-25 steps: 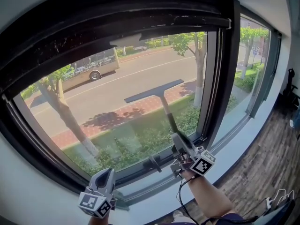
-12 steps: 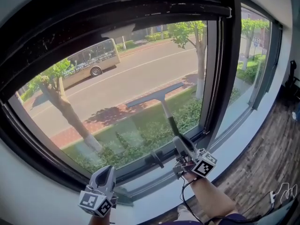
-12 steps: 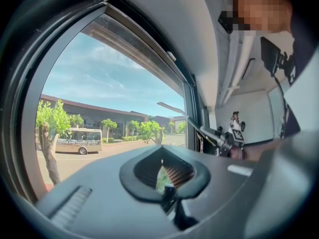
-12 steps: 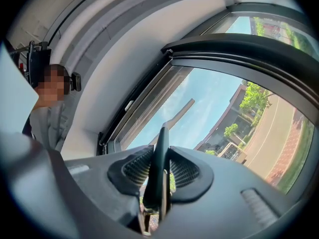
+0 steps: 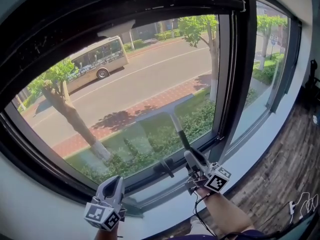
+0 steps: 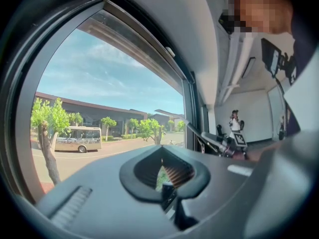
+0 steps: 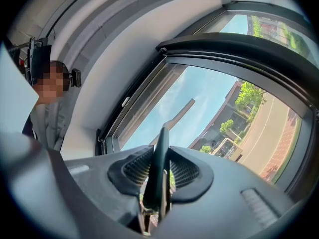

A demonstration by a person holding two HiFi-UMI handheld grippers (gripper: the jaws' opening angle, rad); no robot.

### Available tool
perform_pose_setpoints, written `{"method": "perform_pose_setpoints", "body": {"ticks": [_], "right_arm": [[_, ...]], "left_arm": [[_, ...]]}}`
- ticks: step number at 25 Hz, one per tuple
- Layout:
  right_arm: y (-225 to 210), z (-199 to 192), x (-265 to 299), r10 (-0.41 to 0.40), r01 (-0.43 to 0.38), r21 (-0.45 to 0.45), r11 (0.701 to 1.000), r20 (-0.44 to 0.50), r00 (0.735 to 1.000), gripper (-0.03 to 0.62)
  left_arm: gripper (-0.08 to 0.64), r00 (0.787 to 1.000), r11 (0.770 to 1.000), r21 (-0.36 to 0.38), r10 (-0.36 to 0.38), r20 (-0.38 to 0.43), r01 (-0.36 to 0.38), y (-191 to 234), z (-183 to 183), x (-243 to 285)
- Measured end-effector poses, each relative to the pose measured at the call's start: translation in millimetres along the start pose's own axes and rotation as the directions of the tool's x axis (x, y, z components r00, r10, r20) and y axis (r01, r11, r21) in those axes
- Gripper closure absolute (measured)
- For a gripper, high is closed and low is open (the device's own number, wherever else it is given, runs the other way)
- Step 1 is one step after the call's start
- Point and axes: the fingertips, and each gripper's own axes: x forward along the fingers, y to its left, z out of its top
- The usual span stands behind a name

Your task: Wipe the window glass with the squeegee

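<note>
The squeegee (image 5: 172, 115) lies against the window glass (image 5: 125, 79), its blade low on the pane right of the middle and its dark handle running down into my right gripper (image 5: 190, 156). That gripper is shut on the handle just above the lower frame. In the right gripper view the handle (image 7: 160, 158) stands between the ribbed pads of my right gripper (image 7: 158, 172), with the blade (image 7: 180, 113) on the glass above. My left gripper (image 5: 117, 180) hangs by the lower left frame, shut and holding nothing. The left gripper view shows the left gripper (image 6: 163, 172) and the squeegee (image 6: 172, 114) beyond it.
A dark window handle (image 5: 165, 167) sticks out of the lower frame just left of my right gripper. A thick black mullion (image 5: 237, 74) bounds the pane on the right, with a white sill (image 5: 250, 159) below. Wooden floor (image 5: 292, 164) lies at the right.
The squeegee blade has slid down the glass, from the middle of the pane to its lower part. The right gripper dropped slightly with it. The left gripper stayed put.
</note>
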Motion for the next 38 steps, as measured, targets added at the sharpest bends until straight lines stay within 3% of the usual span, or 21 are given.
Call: {"method": "perform_pose_setpoints", "body": {"ticks": [21,38], "right_arm": [[-28.8,-47.8,-47.5,-0.078,0.081,0.037,0.996,-0.069,0.995,0.489],[-38.5,-80.9,-76.5,-0.113,0.123,0.099,0.987,-0.095,0.989,0.489]], "left_arm": [[0.555,0.999,0.999,0.022,-0.027,-0.019,0.027,-17.8,3.7,9.5],[0.555,0.996,0.999,0.014,-0.028,-0.090,0.029,-22.6,-2.8,-3.9]]}}
